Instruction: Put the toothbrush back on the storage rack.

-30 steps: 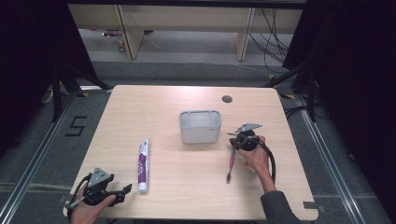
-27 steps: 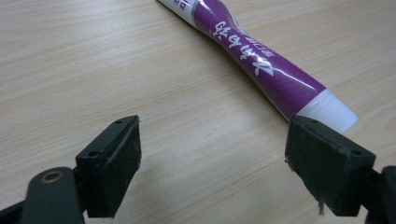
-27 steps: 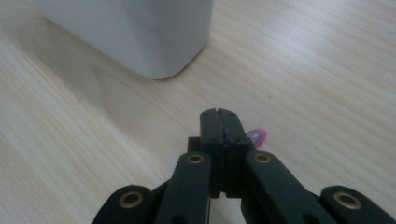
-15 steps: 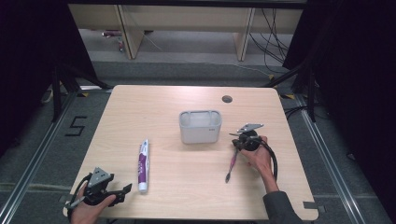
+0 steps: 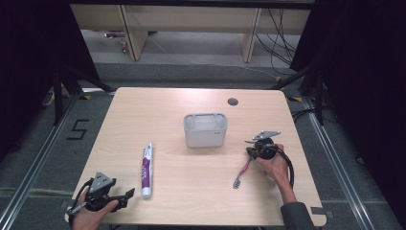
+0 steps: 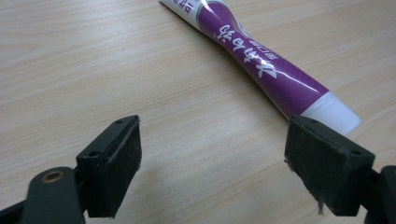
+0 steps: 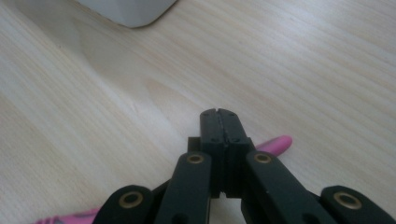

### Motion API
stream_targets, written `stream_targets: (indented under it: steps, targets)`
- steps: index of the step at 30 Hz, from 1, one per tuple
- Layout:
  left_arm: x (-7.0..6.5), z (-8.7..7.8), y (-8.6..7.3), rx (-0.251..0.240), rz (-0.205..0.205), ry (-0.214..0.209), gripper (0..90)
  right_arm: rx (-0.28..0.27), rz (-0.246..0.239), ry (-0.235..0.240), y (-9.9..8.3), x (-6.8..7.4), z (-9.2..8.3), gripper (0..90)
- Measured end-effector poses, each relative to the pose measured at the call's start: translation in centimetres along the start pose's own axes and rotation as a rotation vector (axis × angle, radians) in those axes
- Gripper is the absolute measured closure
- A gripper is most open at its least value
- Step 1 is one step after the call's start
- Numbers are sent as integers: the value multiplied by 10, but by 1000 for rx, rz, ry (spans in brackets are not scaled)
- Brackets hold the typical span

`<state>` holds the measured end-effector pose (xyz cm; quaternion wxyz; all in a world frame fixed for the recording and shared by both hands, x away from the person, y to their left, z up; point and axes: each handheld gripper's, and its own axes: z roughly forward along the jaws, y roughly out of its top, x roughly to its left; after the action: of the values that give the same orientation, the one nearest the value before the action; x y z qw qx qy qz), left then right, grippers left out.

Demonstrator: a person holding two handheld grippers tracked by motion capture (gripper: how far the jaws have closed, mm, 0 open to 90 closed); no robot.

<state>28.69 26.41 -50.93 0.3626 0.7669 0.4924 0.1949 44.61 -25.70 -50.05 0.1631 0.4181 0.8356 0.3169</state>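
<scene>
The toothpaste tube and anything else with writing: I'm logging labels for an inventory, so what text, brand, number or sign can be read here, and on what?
"5": dark number marked on the grey floor left of the table.
White characters printed along the purple toothpaste tube: seen at a slant in the left gripper view, too distorted to read.
Grey container and pink toothbrush: no writing visible.

Toothpaste tube: flat tail end cut off by the top edge of the left gripper view; printed lettering too blurred to read. Pink toothbrush: middle of the handle hidden behind the right gripper, bristle end cut off at lower left. Grey container: only a corner shows, cropped at the top edge. Contents of the container in the high view: cannot be told.
</scene>
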Motion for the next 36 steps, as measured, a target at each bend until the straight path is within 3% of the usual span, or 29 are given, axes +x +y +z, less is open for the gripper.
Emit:
stream_targets:
  steps: [2, 3, 8, 10, 11, 12, 13, 14, 15, 16, 17, 18, 19, 20, 21, 26, 27, 28, 29, 32, 33, 36]
  targets:
    - [-2, 2, 0, -26, -24, -5, 184, -1, 4, -1, -4, -2, -3, 900]
    - [-2, 2, 0, -31, -22, -6, 184, 24, 29, 13, -5, -1, -7, 900]
    - [-2, 2, 0, -27, -24, -3, 185, -2, 15, 17, -13, -6, -13, 900]
    - [-2, 2, 0, -25, -23, -2, 185, -21, 14, 11, -15, -6, -13, 900]
    - [-1, 1, 1, -7, 4, -3, 185, -22, 13, 3, -18, -7, -15, 900]
    - [-3, 2, 1, -31, -24, -1, 186, 11, 38, 14, -18, -5, -19, 900]
    - [-3, 2, 1, -28, -21, -1, 186, -36, 46, 11, -21, -3, -16, 900]
    - [-3, 2, 1, -27, -21, -4, 186, 0, 37, 18, -20, -4, -21, 900]
    - [-3, 3, 1, -33, -26, -4, 186, -52, 19, 8, -22, -4, -18, 900]
    - [-1, 1, 1, -3, 12, 3, 186, -26, 13, 16, -22, -4, -21, 900]
    - [-2, 1, 1, -4, 9, 4, 186, -13, 41, 16, -23, 0, -22, 900]
    - [-1, 0, 2, 3, 14, 5, 186, -8, 21, 22, -23, -1, -23, 900]
    - [-2, 0, 2, -1, 10, 4, 187, -58, 18, 14, -24, -1, -18, 900]
    - [-2, 0, 2, -1, 10, 4, 187, -58, 18, 14, -24, -1, -18, 900]
    - [-2, 1, 2, -2, 11, -3, 187, -3, 27, 19, -24, -1, -22, 900]
    - [-2, 0, 2, 0, 10, 5, 187, 2, 22, 8, -26, -4, -27, 900]
    - [-1, 0, 1, -2, 9, -2, 187, -30, 11, 8, -28, -6, -26, 900]
    - [-1, 0, 1, -2, 9, -2, 187, 2, 26, 11, -28, -5, -30, 900]
    - [-1, 0, 1, 1, 9, -2, 187, -33, 29, 8, -30, -4, -28, 900]
    - [-2, -1, 1, 0, 12, 4, 187, -22, 17, 5, -34, -5, -31, 900]
    - [-1, 0, 1, -5, 9, 0, 187, -12, 35, 5, -35, -4, -32, 900]
    - [-2, 0, 1, -14, -2, -1, 187, -43, 18, 4, -36, -4, -32, 900]
